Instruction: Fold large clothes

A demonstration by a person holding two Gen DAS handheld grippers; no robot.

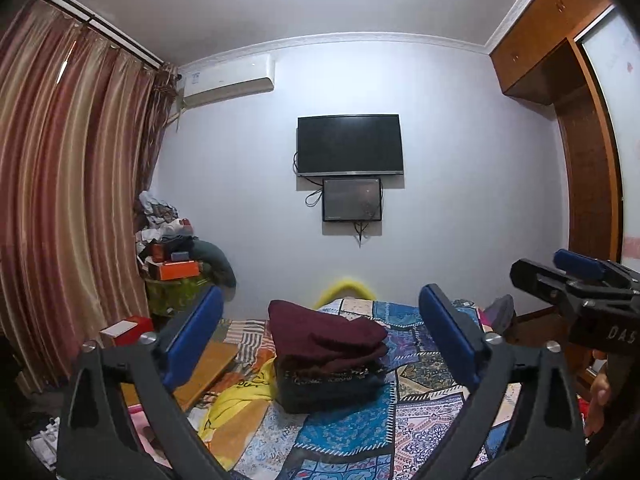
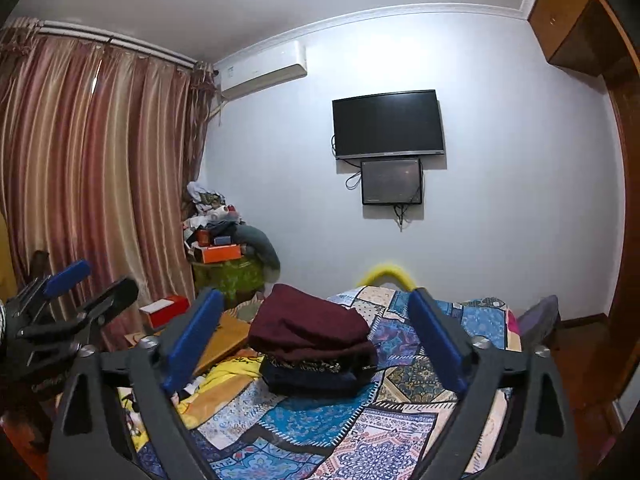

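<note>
Jaws wide, folded clothes (image 1: 326,356) beyond them.

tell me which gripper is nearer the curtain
Left. The left gripper is on the curtain side; the right gripper is beside it, further away.

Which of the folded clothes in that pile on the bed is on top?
The maroon garment is on top. Beneath it lies a dark piece with patterned trim, and a plain dark one sits at the bottom, on the patchwork bedspread.
</note>
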